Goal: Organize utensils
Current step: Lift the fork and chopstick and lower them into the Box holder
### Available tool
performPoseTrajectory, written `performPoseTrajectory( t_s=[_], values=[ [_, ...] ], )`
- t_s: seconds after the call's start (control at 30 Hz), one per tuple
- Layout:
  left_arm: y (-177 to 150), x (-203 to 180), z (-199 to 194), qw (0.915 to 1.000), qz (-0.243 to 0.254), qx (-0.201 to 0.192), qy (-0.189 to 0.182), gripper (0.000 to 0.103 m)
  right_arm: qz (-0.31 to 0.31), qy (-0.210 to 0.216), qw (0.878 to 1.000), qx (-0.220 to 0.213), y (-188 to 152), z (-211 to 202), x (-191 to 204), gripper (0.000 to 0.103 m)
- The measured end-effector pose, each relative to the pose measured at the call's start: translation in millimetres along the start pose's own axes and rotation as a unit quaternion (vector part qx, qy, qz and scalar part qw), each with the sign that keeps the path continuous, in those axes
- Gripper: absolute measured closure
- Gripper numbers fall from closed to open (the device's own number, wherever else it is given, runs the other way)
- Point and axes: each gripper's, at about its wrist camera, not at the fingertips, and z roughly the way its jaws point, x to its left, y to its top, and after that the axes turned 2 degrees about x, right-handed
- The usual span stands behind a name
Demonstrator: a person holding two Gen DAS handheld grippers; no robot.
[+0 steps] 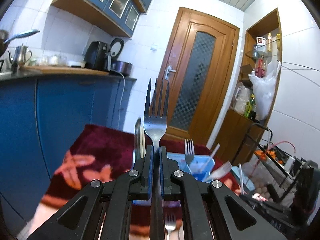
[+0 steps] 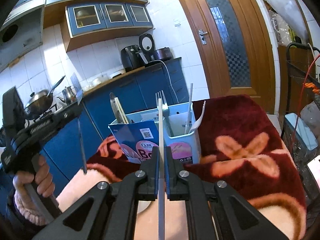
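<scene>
My left gripper [image 1: 156,150] is shut on a metal fork [image 1: 156,118], tines up, held above the table in front of the blue utensil holder [image 1: 202,163]. It also shows in the right wrist view [image 2: 66,118] at the left, with the fork [image 2: 82,150] hanging down from it. My right gripper [image 2: 161,150] is shut on a thin white utensil [image 2: 160,132], seen edge-on, just in front of the holder [image 2: 180,138]. The holder contains a fork [image 2: 163,104], chopsticks [image 2: 121,110], a white straw [image 2: 189,108] and a white plastic spoon [image 2: 199,120].
A dark red blanket with orange flowers [image 2: 240,146] covers the table. Another fork [image 1: 170,224] lies below my left gripper. Blue cabinets and a counter with appliances [image 2: 140,58] stand behind, a wooden door [image 2: 230,40] to the right, and a wire rack [image 2: 300,76] at far right.
</scene>
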Motion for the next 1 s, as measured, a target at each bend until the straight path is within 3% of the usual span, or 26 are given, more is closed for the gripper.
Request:
performPoseTrajectory(
  t_s=[0.27,0.5,1.0],
  values=[
    [41.9,-12.2,19.4,0.9978,0.015,-0.059,0.026,0.098,-0.008,0.008,1.000,-0.004,9.0,3.4,-4.4,0.097],
    [59.7,-12.8,37.6,0.9935,0.016,-0.104,0.044,0.098,-0.028,0.008,1.000,-0.010,31.6,10.4,-3.4,0.097],
    [37.2,-6.1,73.0,0.9900,0.010,-0.127,0.061,0.098,-0.025,-0.003,0.997,-0.066,86.2,51.2,-3.6,0.097]
  ],
)
